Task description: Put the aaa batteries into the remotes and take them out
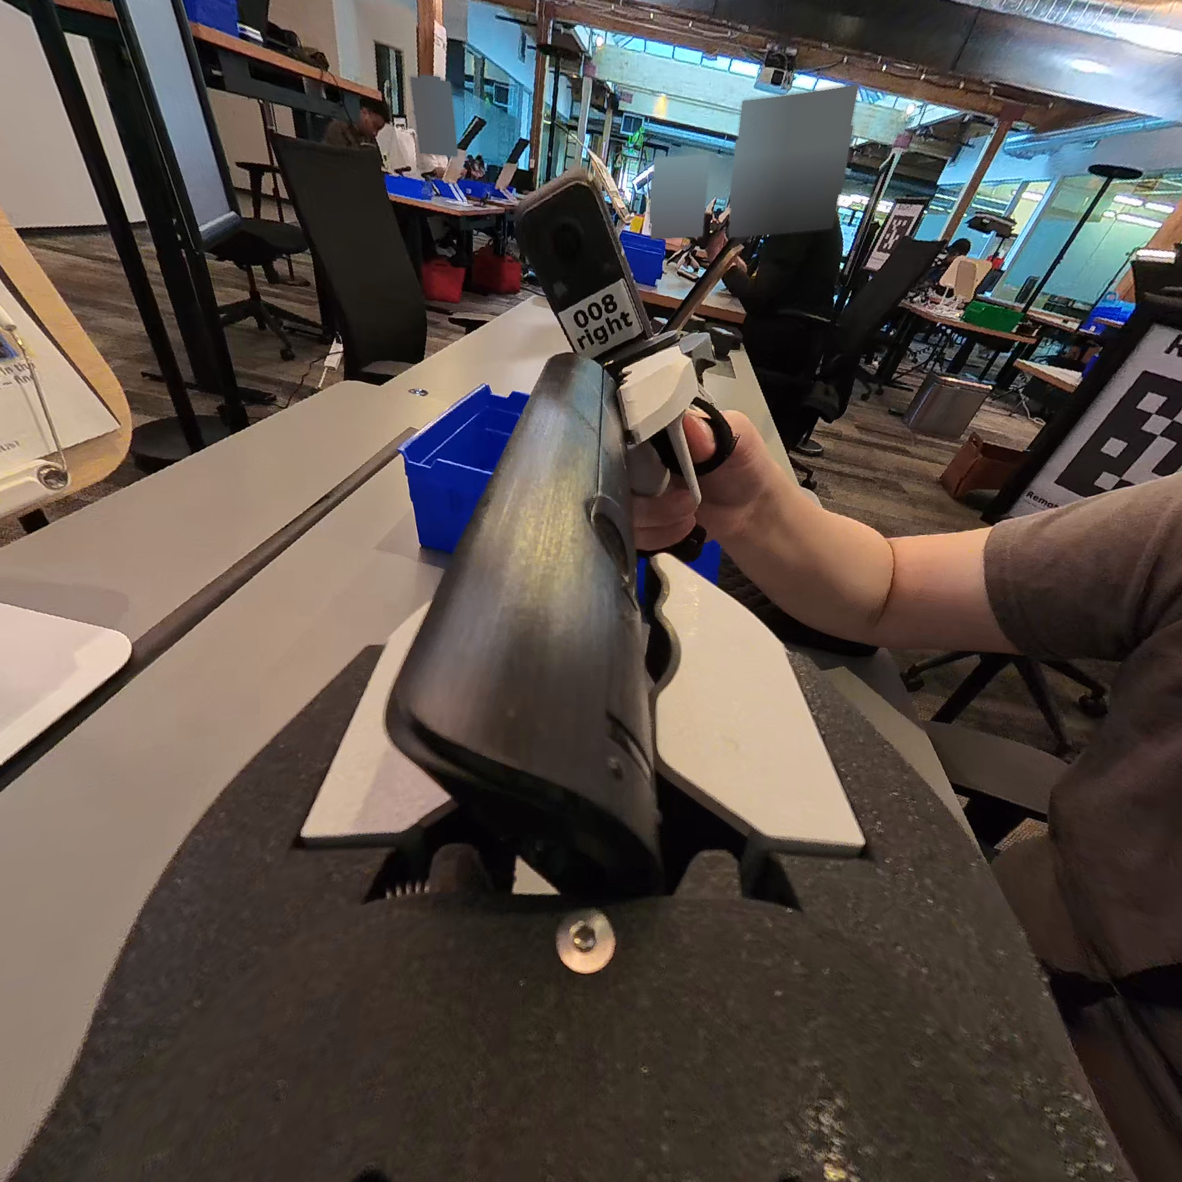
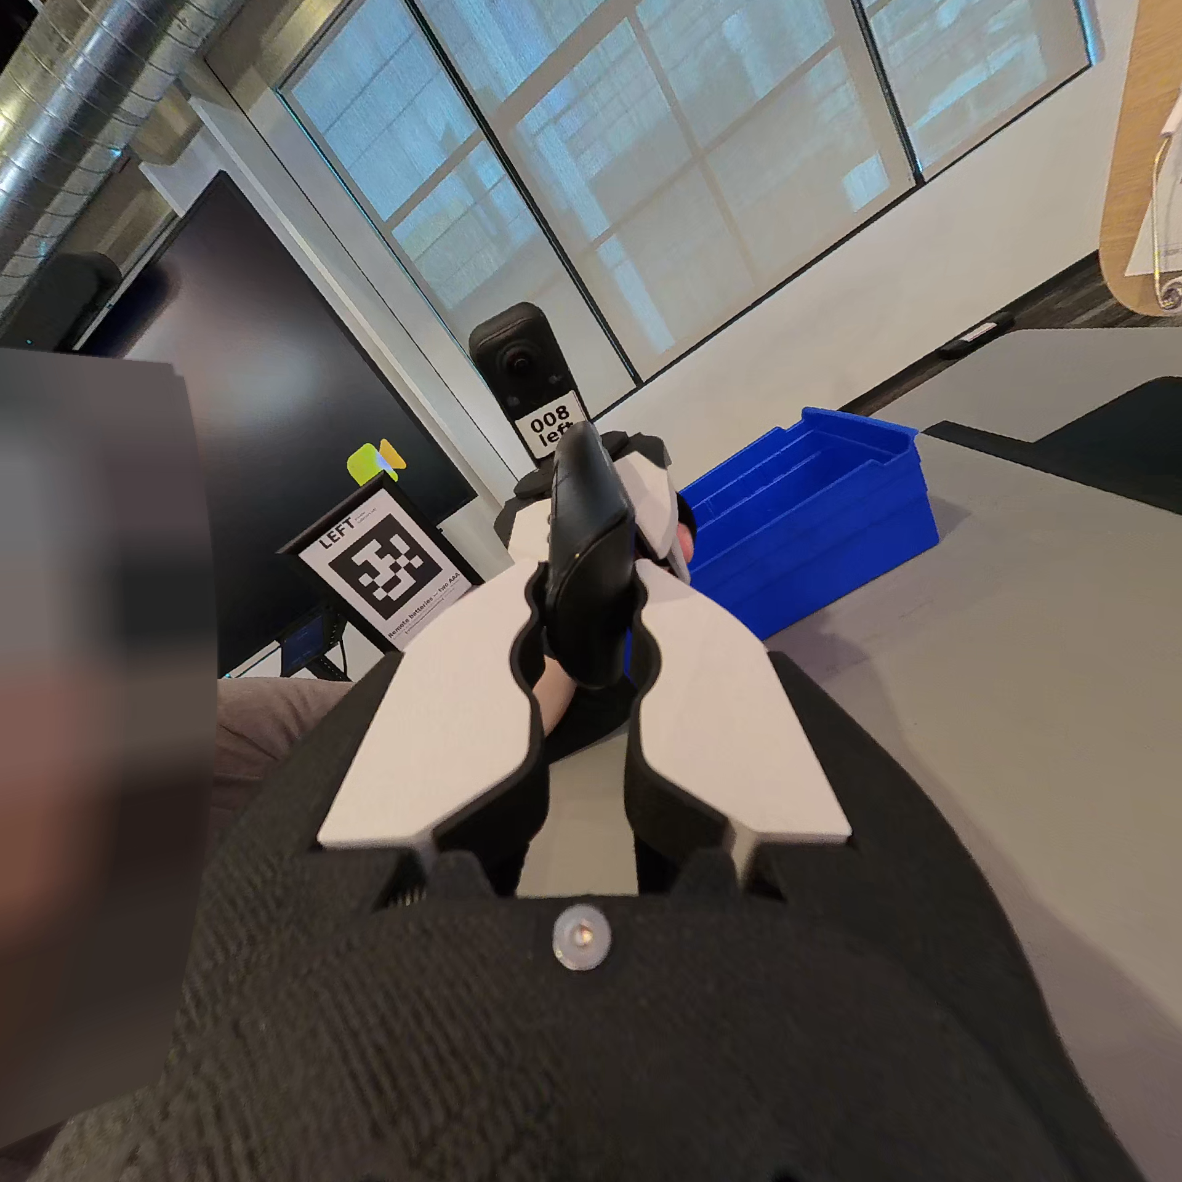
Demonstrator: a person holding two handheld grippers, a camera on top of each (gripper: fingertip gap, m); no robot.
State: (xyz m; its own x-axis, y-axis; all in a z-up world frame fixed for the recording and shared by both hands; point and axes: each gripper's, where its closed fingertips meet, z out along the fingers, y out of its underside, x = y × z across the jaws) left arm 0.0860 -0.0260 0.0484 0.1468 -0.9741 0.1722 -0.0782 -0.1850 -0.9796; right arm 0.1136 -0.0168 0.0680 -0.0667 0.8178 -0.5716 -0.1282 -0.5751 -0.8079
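One blue plastic bin (image 2: 825,512) is sitting on the grey desk (image 2: 1023,703), contents hidden; left tool (image 1: 543,639) and right tool (image 2: 585,614) are both clamping the long glossy black remote (image 1: 531,607).

Both hand-held grippers, left (image 1: 543,646) and right (image 2: 585,614), face each other, each clamped on an end of the same remote (image 1: 537,614).

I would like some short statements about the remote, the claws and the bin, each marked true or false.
1. The left claw grips a black remote. True.
2. The bin is red. False: it is blue.
3. The bin stands on the grey table. True.
4. The remote lies flat on the table. False: it is held in the air.
5. The right claw is wide open and empty. False: it closes on the remote's other end.
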